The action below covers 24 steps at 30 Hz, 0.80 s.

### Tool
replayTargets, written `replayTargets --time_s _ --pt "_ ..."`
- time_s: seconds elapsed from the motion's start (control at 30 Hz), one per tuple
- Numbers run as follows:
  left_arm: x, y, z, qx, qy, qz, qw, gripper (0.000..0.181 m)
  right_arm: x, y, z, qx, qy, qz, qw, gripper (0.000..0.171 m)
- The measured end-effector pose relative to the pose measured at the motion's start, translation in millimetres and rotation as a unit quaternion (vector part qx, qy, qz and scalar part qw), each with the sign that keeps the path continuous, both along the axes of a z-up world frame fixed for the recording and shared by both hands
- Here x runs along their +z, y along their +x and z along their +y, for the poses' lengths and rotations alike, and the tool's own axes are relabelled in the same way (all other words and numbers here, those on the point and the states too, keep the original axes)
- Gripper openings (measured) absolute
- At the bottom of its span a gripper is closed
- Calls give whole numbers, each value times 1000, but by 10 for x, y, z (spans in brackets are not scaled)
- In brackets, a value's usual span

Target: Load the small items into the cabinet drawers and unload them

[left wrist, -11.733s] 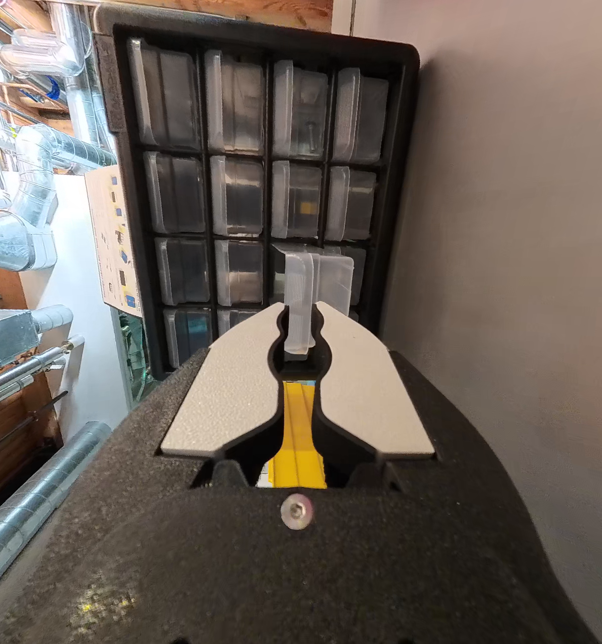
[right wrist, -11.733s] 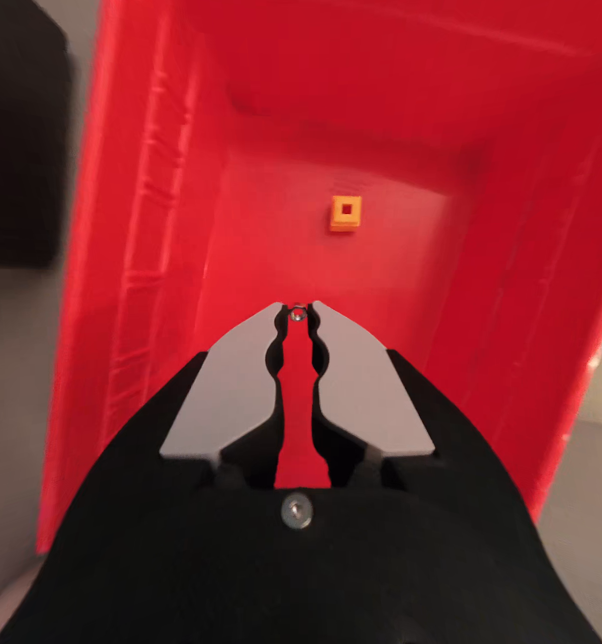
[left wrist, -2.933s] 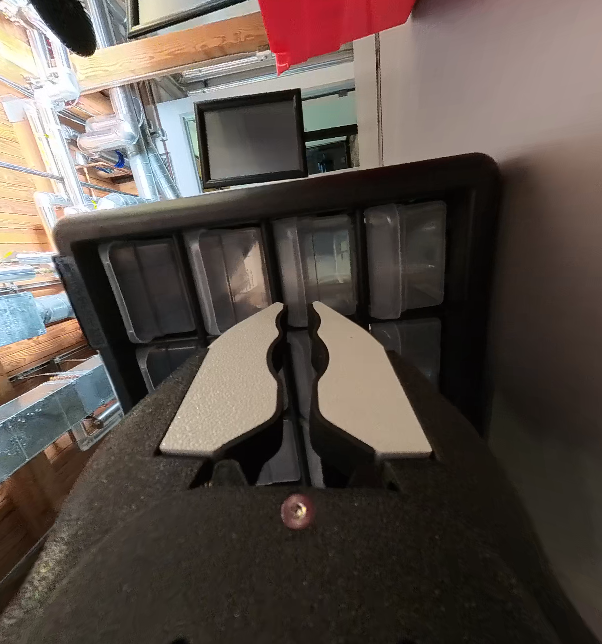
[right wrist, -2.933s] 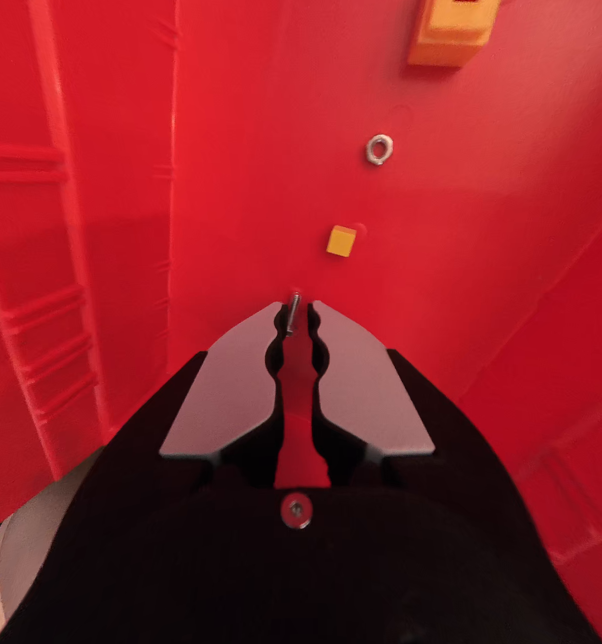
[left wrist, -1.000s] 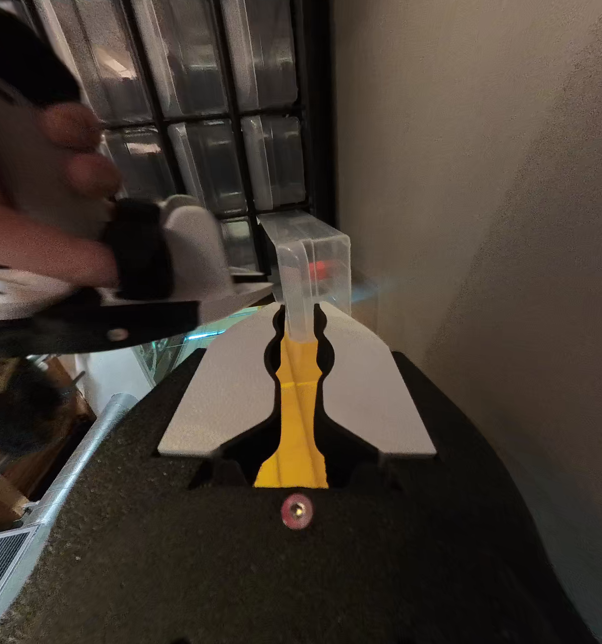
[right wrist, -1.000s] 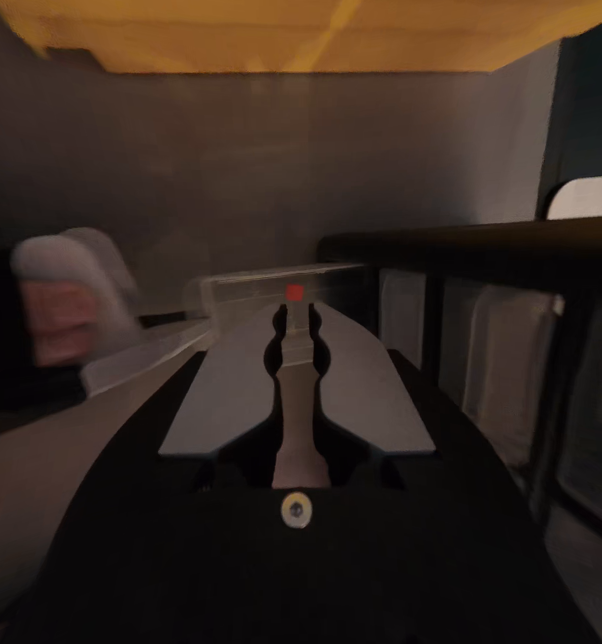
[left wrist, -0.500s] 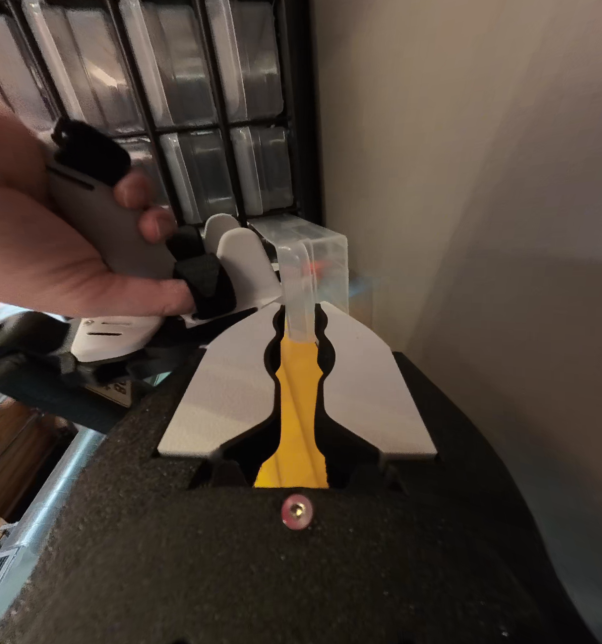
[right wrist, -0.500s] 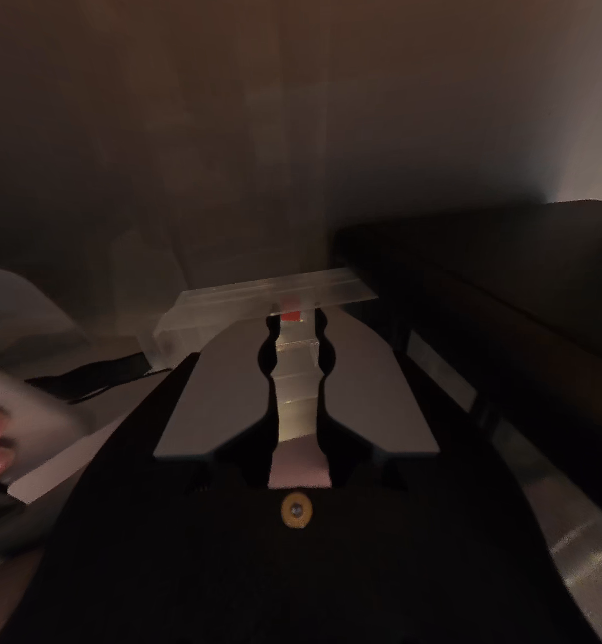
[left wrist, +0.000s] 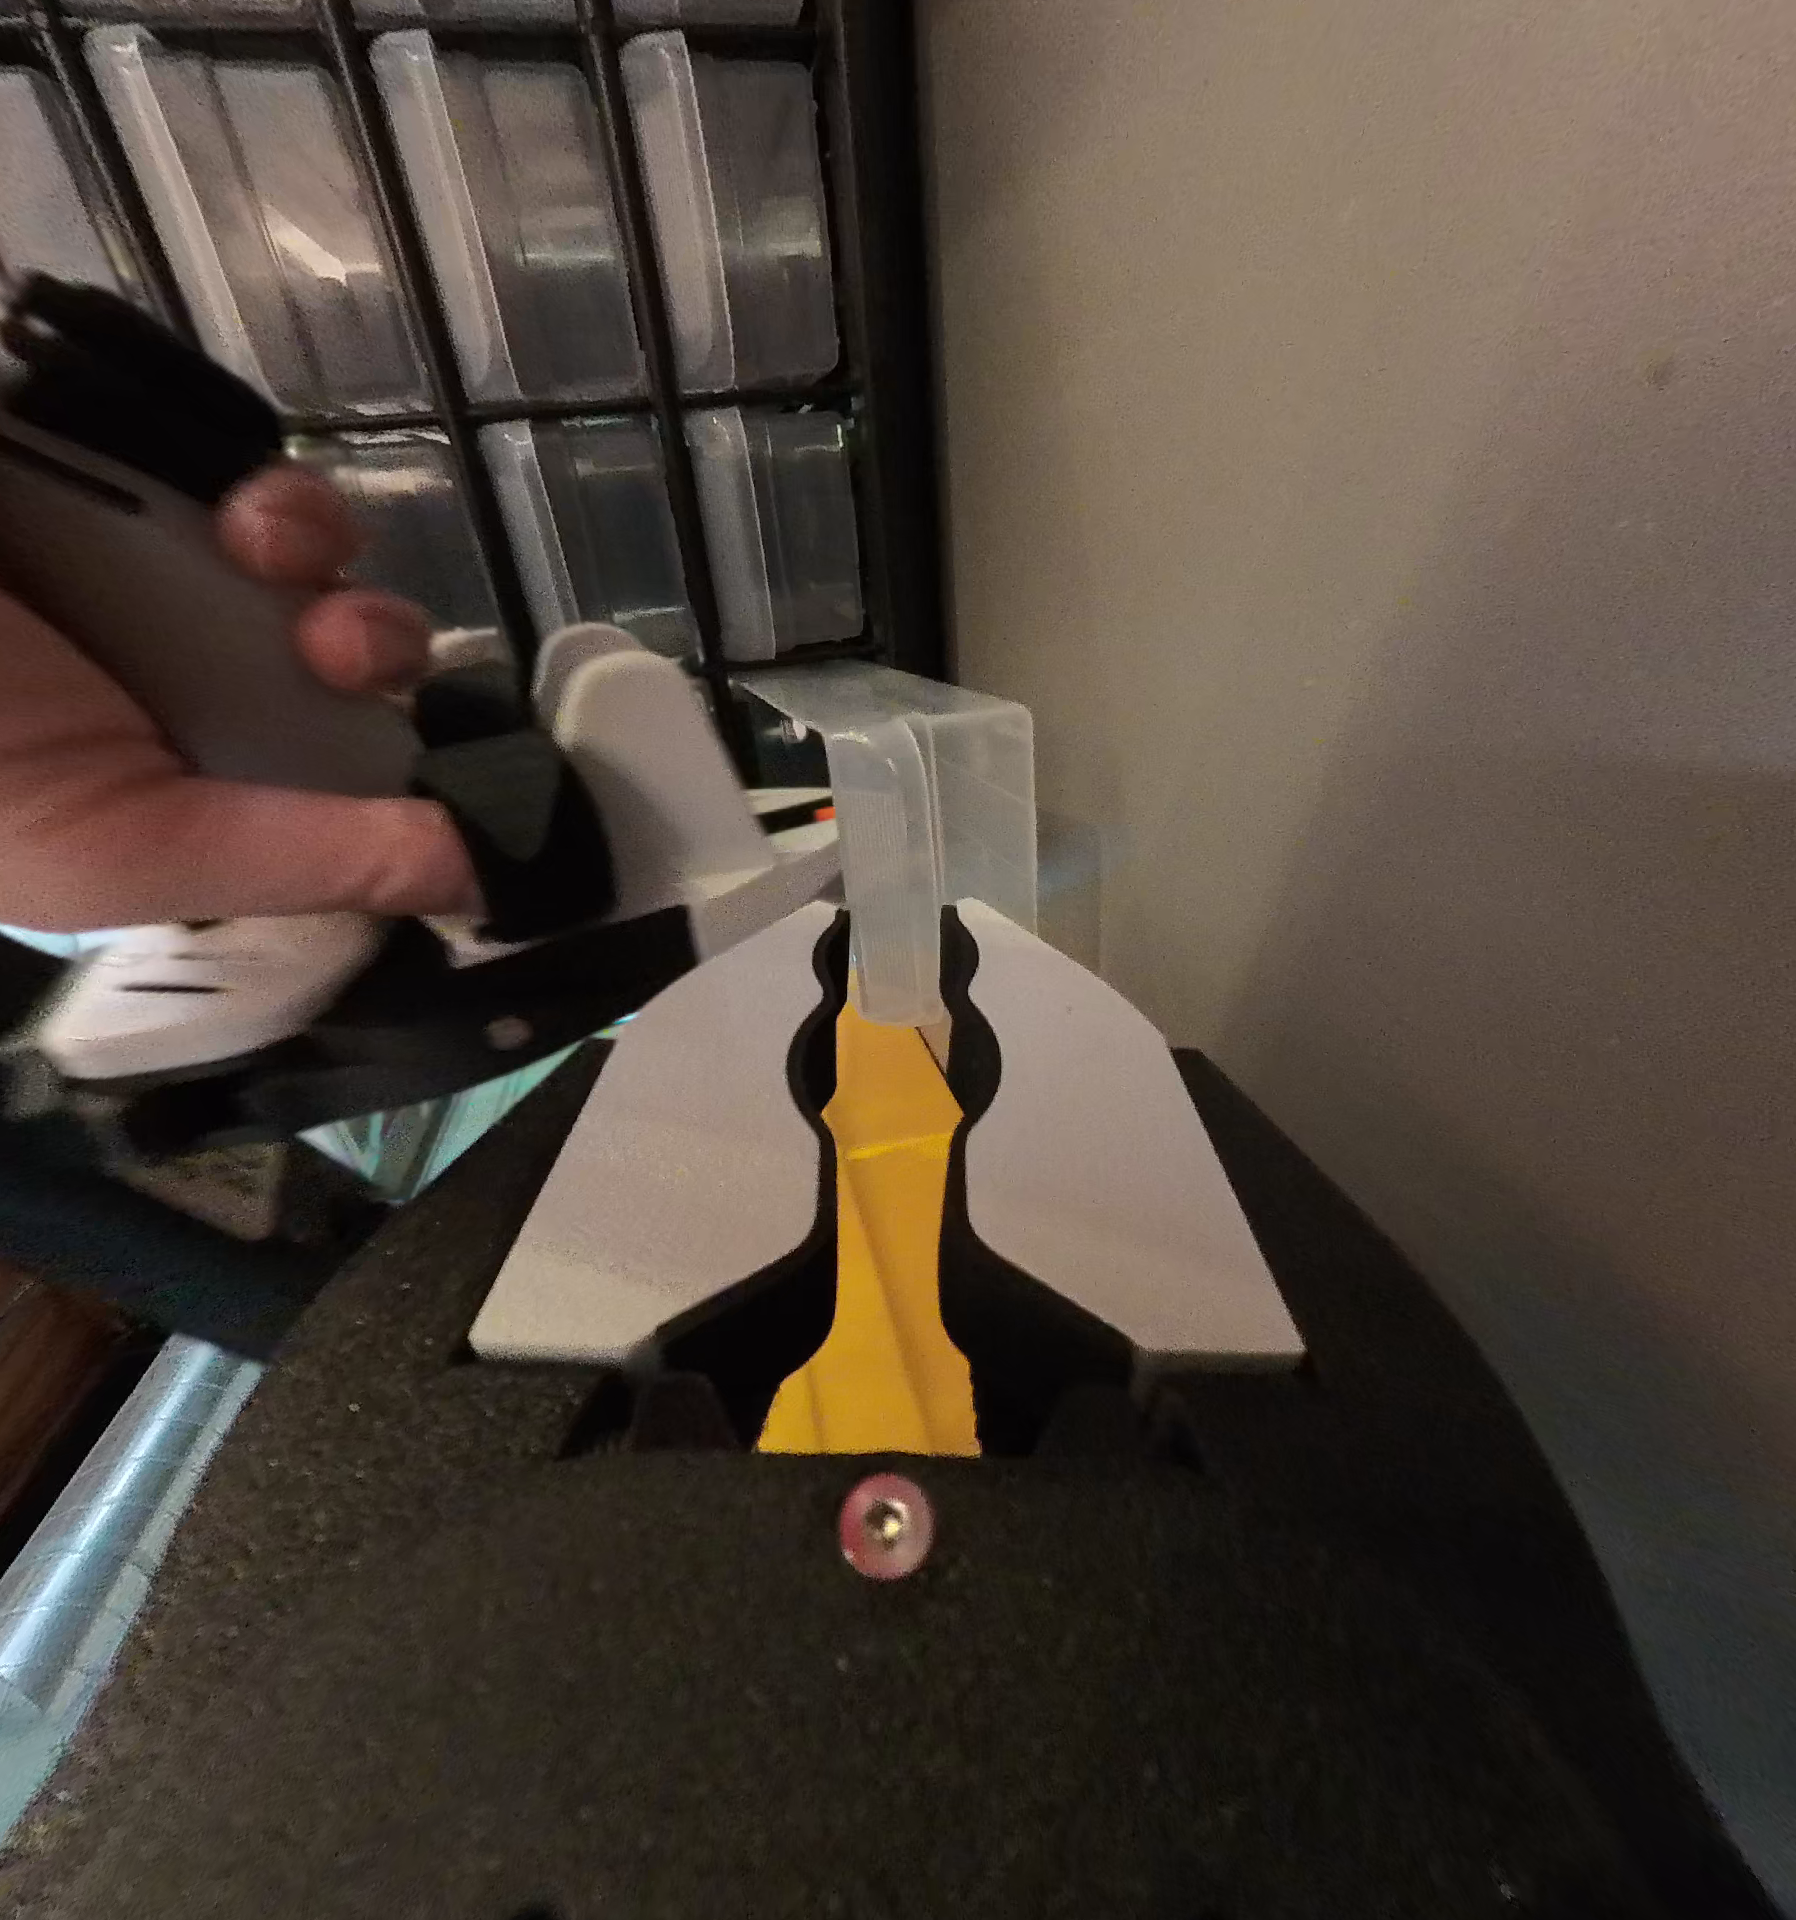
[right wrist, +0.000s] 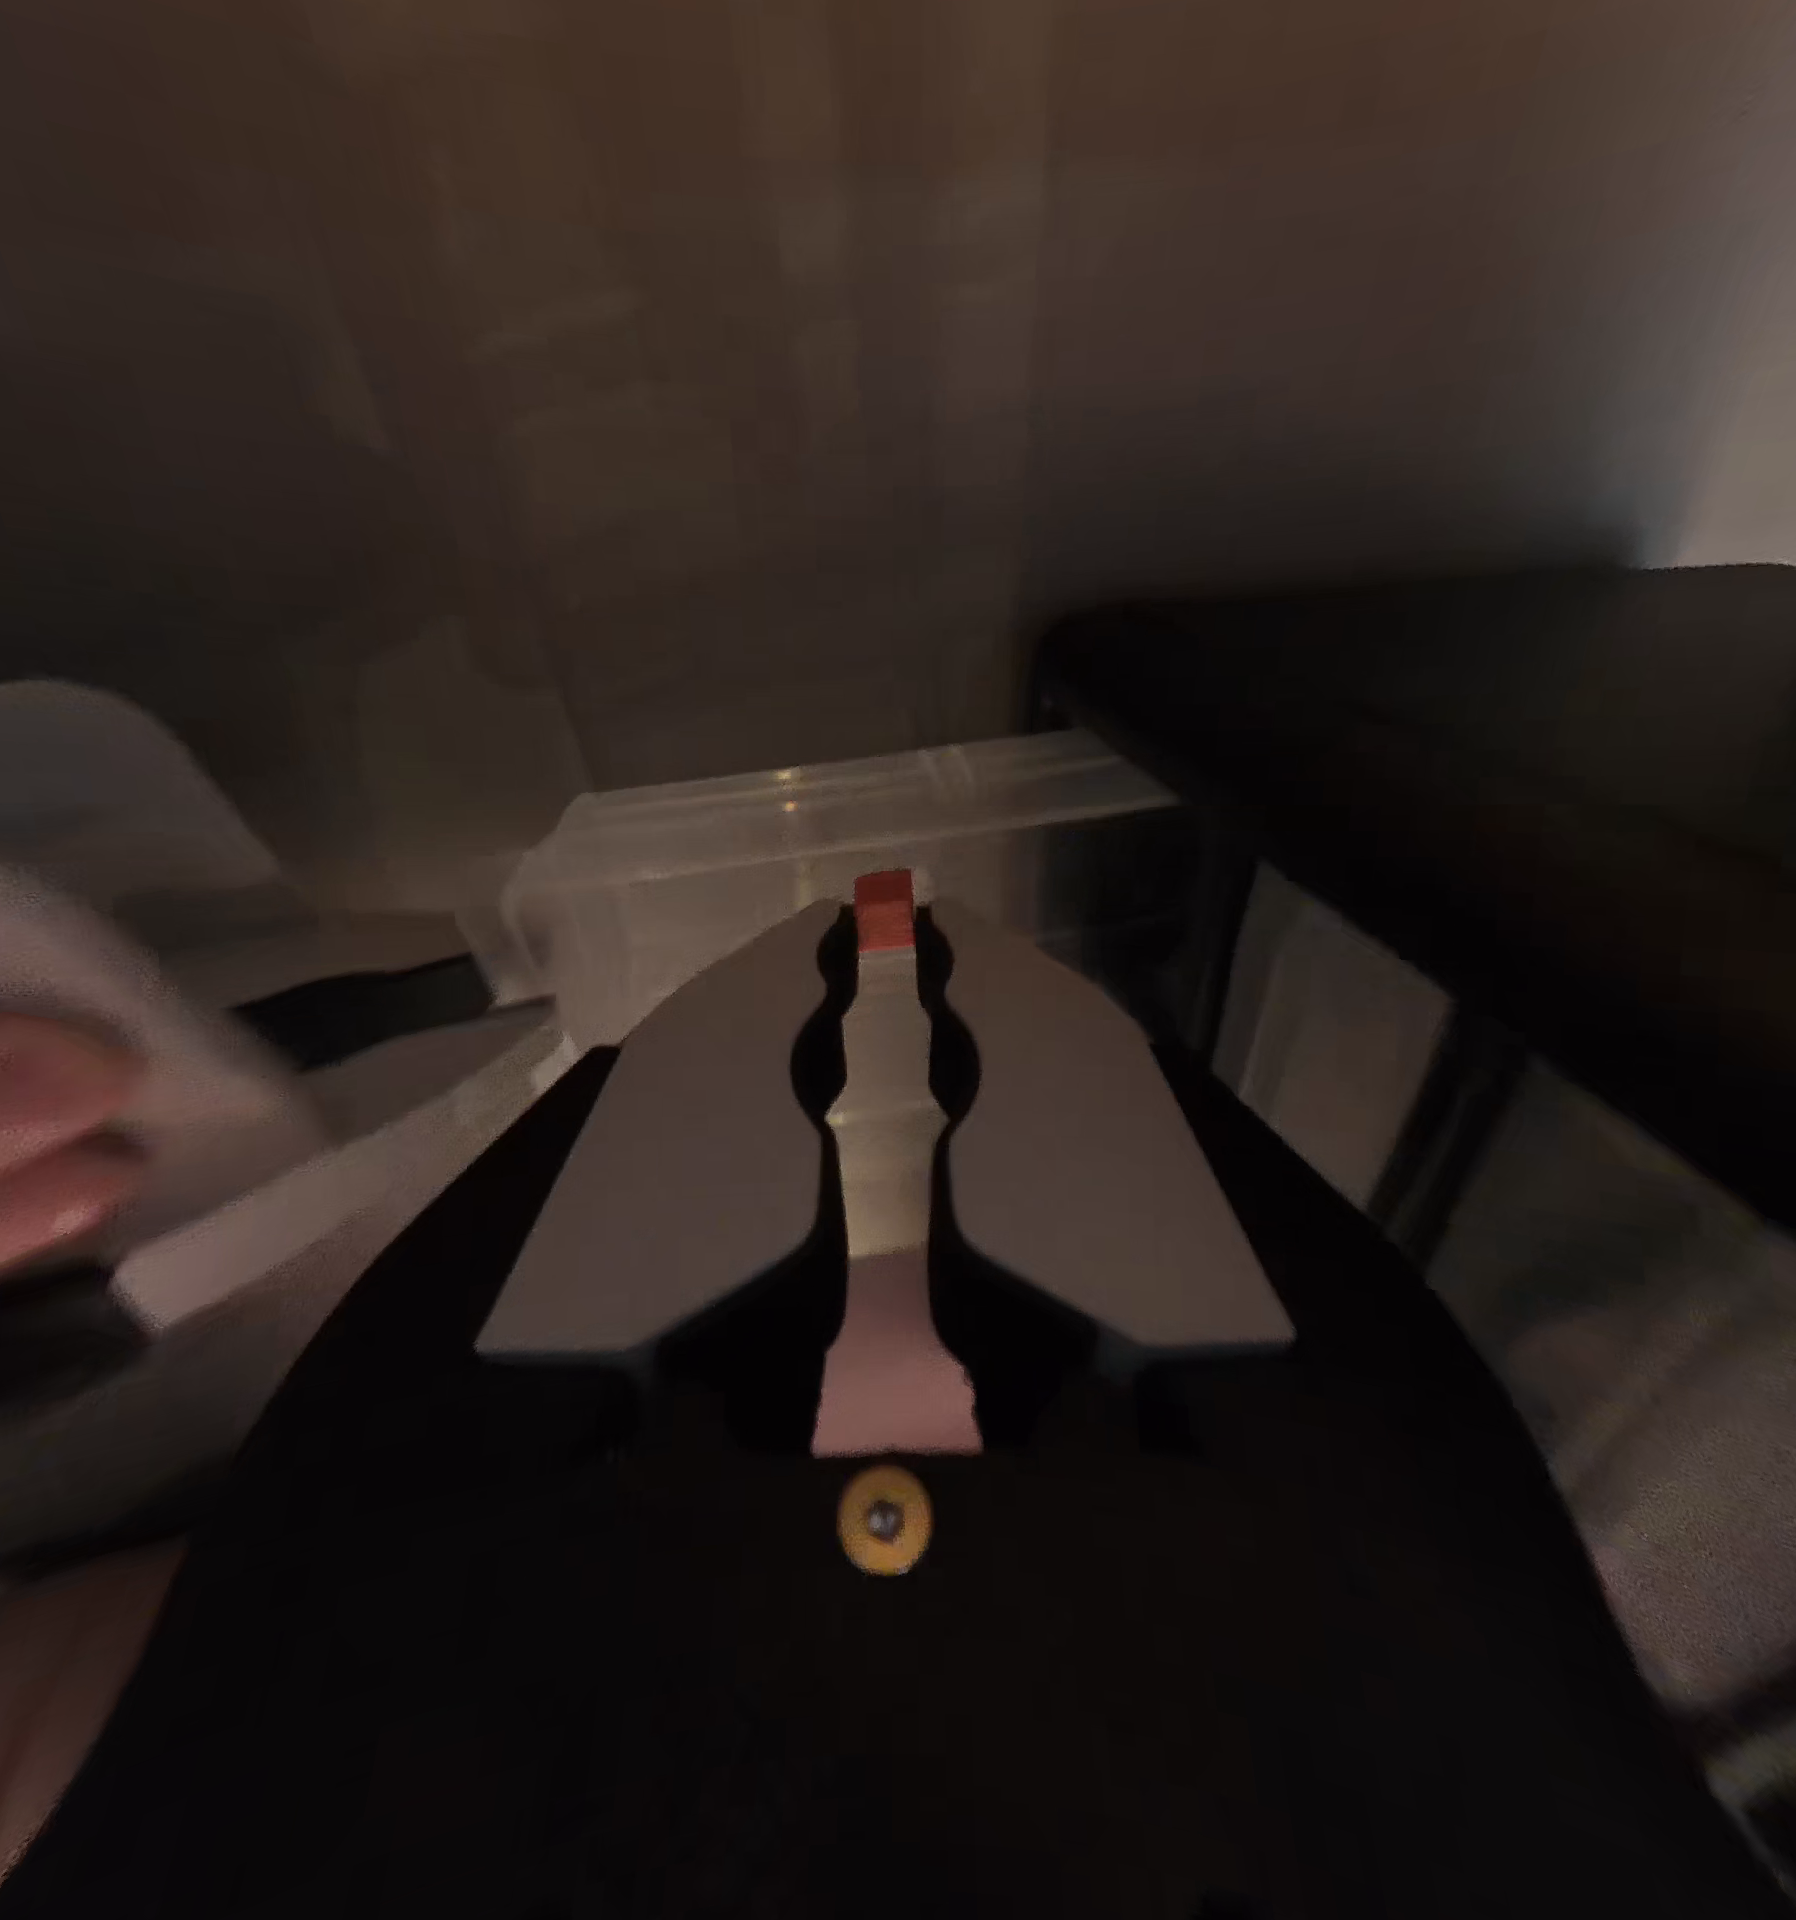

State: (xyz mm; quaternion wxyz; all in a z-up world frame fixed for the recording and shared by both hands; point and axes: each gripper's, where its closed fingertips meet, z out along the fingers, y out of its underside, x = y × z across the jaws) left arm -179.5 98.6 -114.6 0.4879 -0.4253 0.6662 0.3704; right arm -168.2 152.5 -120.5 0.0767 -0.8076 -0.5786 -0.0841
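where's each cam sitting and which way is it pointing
Left wrist view: sits on the left tongs, looking along them at the pulled-out clear drawer, whose handle they clamp, with the black cabinet behind; the person's hand on the right tongs shows left.
Right wrist view: sits on the right tongs, looking down across the same drawer, a small red block at the tips; a blurred hand shows left.
Shared: drawer and cabinet.

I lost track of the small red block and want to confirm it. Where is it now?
In the right wrist view the small red block sits between the right gripper fingertips, over the pulled-out clear drawer.
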Motion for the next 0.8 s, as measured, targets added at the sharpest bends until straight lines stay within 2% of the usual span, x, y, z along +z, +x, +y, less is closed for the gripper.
replayTargets --time_s 0.1,0.2,0.3,0.4,0.5,0.6,0.7,0.8 --pt "-2 21 2 -4 2 -3 1000 16 304 44 -105 4 18 50 999 12" --pt "9 50 15 -9 6 -12 1000 16 733 299 -226 -11 64 93 994 12" --pt "17 68 35 -12 12 -16 1000 16 1163 842 -383 -69 128 125 981 12" --pt "26 51 89 -3 18 -17 1000 16 1346 1712 -672 -189 167 134 958 12" --pt "30 -7 192 17 22 -16 999 16 1213 2632 -1033 -334 162 131 919 12" --pt "40 -18 287 28 28 -17 999 16 974 3324 -1226 -447 134 152 871 12" --pt "52 34 393 36 38 -9 999 15 672 3757 -1267 -525 95 185 825 12" --pt "60 98 523 43 51 -3 998 15 324 3914 -1283 -552 40 202 808 12"
